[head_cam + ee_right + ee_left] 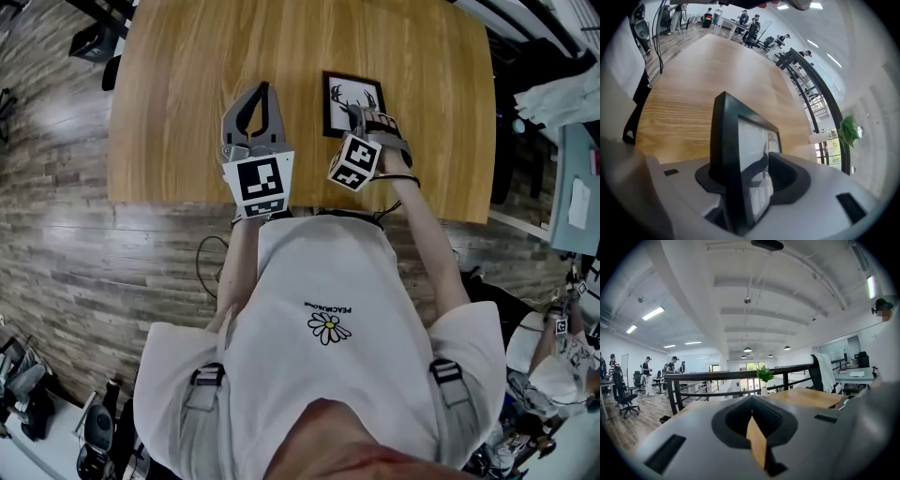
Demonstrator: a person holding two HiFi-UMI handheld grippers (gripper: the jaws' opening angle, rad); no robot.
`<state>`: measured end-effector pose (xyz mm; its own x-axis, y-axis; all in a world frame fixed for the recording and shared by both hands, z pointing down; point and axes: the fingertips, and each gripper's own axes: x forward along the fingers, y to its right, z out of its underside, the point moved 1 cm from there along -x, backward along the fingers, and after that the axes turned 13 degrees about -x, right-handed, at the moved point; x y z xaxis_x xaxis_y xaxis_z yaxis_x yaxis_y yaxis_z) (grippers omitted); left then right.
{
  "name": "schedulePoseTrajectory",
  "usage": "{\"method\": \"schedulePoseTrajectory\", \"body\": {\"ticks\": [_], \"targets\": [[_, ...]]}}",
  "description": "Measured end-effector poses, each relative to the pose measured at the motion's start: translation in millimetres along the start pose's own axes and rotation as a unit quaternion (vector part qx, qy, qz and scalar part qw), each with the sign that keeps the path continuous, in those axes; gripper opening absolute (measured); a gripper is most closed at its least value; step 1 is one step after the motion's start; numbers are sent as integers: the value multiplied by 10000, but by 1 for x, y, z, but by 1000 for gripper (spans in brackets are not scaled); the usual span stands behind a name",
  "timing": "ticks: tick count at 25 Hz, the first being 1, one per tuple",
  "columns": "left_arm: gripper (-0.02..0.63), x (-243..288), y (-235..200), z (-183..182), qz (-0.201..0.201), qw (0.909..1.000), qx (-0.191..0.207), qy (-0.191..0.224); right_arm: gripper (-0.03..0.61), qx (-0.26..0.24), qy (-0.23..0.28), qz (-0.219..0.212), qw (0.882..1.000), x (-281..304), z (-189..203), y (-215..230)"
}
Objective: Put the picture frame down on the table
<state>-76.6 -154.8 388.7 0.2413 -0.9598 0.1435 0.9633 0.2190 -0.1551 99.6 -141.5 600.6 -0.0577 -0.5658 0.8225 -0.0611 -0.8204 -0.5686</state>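
T-shirt [330, 380] reads "PEACEMINUSONE" (upside down here).

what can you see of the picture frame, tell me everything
The picture frame is a small rectangle with a black border, apparently glazed, around a white print of an antlered deer head. It faces up over the wooden table, near its middle. Its near edge sits between the jaws of the right gripper, which stand apart around it. Whether it rests fully flat cannot be told.

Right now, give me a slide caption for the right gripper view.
Black picture frame edge-on between the right gripper's parted jaws, wooden table beyond.
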Motion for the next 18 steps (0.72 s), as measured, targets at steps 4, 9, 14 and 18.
{"method": "schedulePoseTrajectory", "body": {"ticks": [4,9,14,18], "targets": [[17,2,5,2,94,10000,33,-10,238,0,181,-284,9994,0,1,-4],[17,3,8,6,137,9999,-85,-48,299,122,463,-1011,9937,0,-2,-18],[17,2,10,11,136,9998,-150,-92,334,336,670,-1569,9848,-1,-4,-27],[17,2,9,16,128,9995,-257,-134,356,464,807,-2014,9751,-3,-6,-31]]}}
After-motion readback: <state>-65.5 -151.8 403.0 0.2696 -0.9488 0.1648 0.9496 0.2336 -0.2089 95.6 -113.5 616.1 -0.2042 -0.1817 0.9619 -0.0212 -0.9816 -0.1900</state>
